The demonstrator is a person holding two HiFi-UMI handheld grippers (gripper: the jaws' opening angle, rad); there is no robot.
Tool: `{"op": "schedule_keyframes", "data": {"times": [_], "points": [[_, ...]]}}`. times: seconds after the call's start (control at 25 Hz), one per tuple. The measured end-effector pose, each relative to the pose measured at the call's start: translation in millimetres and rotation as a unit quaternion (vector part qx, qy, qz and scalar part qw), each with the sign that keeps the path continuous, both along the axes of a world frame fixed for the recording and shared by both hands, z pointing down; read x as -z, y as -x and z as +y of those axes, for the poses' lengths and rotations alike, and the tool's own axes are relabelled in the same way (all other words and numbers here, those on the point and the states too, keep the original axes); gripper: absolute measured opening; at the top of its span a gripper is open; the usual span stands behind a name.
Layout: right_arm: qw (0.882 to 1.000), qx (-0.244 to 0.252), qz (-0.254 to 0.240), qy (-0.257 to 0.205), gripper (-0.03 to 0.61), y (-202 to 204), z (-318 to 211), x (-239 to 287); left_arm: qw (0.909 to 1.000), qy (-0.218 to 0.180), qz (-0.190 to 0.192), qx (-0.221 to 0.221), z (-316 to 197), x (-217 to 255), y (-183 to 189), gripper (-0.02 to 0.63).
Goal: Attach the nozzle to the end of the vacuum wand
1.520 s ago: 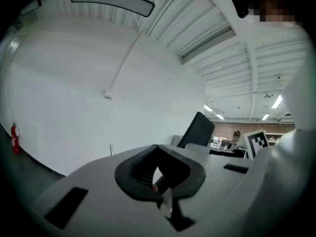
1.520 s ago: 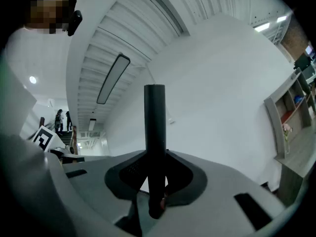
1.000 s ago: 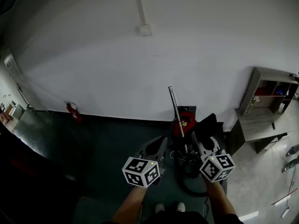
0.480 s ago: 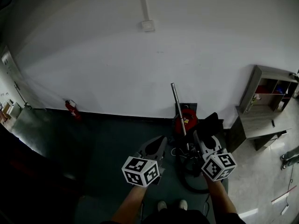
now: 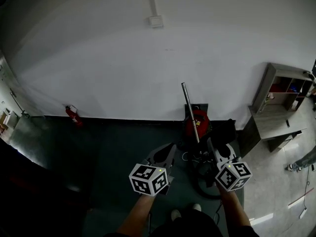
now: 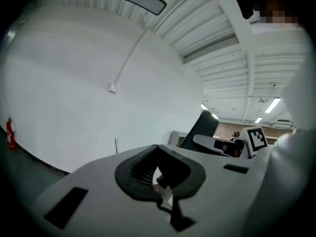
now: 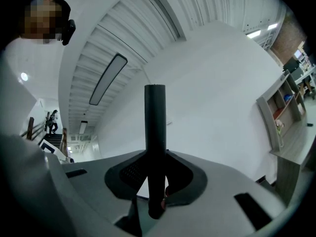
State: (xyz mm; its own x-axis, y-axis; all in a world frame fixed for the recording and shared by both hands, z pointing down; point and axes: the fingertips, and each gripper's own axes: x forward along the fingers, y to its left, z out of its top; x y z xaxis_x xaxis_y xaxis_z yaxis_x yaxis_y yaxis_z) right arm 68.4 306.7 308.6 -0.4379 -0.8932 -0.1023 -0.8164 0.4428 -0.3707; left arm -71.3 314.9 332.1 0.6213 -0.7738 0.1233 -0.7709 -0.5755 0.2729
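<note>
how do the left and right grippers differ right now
The right gripper is shut on a black tube that stands upright between its jaws; the left gripper is shut with nothing held. In the head view the right gripper is close beside the metal wand and the red vacuum; the left gripper is further left, over the dark floor. Both point towards the white wall.

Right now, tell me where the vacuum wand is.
In the head view, the vacuum wand stands tilted right of centre, beside the red vacuum, in front of the white wall.
</note>
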Motion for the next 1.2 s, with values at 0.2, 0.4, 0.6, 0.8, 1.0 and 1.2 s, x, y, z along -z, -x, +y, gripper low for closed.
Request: {"op": "schedule_keyframes", "data": {"times": [0.2, 0.4, 0.6, 0.8, 1.0, 1.2], "points": [[1.000, -0.011, -0.002, 0.015, 0.092, 0.1, -6.8, -14.9, 0.9999, 0.012, 0.002, -0.007, -8.1, -14.2, 5.7, 0.003], [1.000, -0.015, -0.001, 0.020, 0.093, -0.1, -25.2, -23.2, 0.9997, 0.022, 0.002, -0.008, -27.4, -25.7, 8.7, 0.003], [1.000, -0.012, -0.001, 0.025, 0.094, 1.0, -53.5, -29.3, 0.9996, 0.027, 0.002, -0.004, -54.6, -31.6, 11.2, 0.003], [1.000, -0.007, 0.002, 0.026, 0.093, -0.4, -88.4, -34.6, 0.9994, 0.035, 0.002, -0.001, -88.3, -38.8, 8.7, 0.003], [0.999, -0.002, -0.001, 0.032, 0.092, -6.4, -124.6, -40.3, 0.9990, 0.044, -0.001, 0.000, -123.1, -43.7, 1.9, 0.003], [0.999, 0.000, -0.004, 0.038, 0.092, -22.3, -158.9, -45.4, 0.9986, 0.052, -0.005, 0.001, -154.8, -48.8, -13.3, 0.003]]}}
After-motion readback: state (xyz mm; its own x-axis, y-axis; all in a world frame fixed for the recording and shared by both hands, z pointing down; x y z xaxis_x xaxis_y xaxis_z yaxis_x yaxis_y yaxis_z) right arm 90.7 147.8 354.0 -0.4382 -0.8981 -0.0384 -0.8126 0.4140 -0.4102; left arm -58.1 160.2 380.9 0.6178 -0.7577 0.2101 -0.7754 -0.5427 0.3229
